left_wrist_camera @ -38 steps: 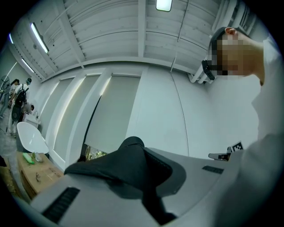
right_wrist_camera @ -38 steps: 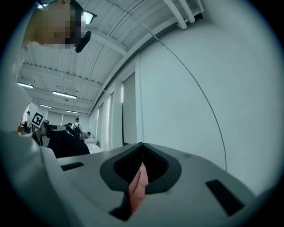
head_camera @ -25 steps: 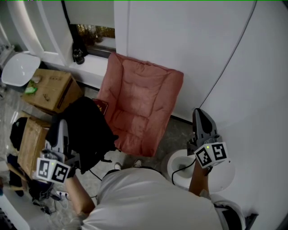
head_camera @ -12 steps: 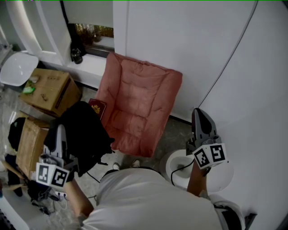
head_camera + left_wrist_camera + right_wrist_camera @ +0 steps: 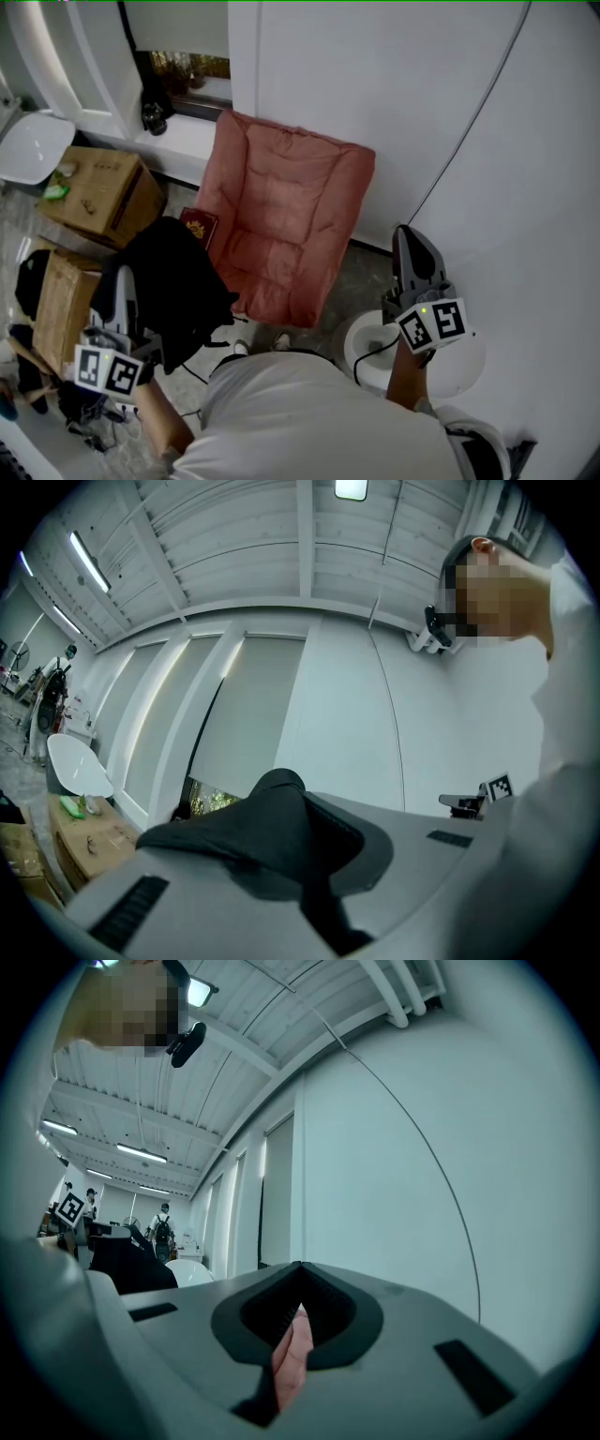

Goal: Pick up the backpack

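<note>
- Since a second ago almost nothing has shifted: the black backpack (image 5: 178, 281) hangs from my left gripper (image 5: 124, 281) as before, only a touch lower and further left in the head view, and the red booklet (image 5: 199, 225) it partly covered now shows whole
- my left gripper's jaws are clamped on a fold of the backpack's black fabric; in the left gripper view that fabric bulges up out of the jaws and drapes over the left one
- the bulk of the backpack hangs just to the right of that gripper in the head view, its body touching the jaws and its lower edge trailing towards the floor beside my white shirt (image 5: 309, 412)
- it sits in front of the lower left corner of the pink padded floor chair (image 5: 281, 216), which leans against the white wall (image 5: 375, 112)
- the red booklet lies between the backpack's top and the chair's left edge
- two cardboard boxes stand to the left, one (image 5: 94, 187) above the backpack in the head view and one (image 5: 61, 305) just beside my left gripper
- my right gripper (image 5: 411, 239) is well apart from the backpack, on the far side of the chair and near the wall
- its jaws are closed tip to tip with nothing held between them, as the right gripper view shows
- from that same view the backpack appears as a dark mass far off to the left
</note>
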`<state>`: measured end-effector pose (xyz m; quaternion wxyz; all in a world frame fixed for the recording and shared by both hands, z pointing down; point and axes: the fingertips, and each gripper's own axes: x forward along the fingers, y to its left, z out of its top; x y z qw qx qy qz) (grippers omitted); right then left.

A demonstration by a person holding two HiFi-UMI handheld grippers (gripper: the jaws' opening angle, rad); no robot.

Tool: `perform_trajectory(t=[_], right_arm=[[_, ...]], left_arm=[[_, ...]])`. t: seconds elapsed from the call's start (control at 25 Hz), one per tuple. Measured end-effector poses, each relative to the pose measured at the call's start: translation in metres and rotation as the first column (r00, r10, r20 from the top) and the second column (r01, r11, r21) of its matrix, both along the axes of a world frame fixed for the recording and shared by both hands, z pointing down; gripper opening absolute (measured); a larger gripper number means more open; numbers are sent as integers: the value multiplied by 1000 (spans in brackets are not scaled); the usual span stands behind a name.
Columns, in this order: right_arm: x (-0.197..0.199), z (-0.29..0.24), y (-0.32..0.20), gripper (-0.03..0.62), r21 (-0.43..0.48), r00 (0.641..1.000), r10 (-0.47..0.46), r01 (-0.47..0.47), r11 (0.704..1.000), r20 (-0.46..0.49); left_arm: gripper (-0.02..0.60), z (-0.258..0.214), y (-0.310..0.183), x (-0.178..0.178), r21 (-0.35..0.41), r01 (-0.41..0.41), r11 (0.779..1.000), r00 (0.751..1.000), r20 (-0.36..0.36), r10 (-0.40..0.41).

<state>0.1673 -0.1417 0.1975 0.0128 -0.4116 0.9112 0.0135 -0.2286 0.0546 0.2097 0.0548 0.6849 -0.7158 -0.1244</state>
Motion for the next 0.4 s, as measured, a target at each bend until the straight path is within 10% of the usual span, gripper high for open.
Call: perform_trajectory(t=[0.4], right_arm=[[7, 1, 5, 21, -1, 1000, 1, -1, 1000, -1]], left_arm=[[20, 4, -2, 5, -6, -23, 1000, 999, -34, 23]])
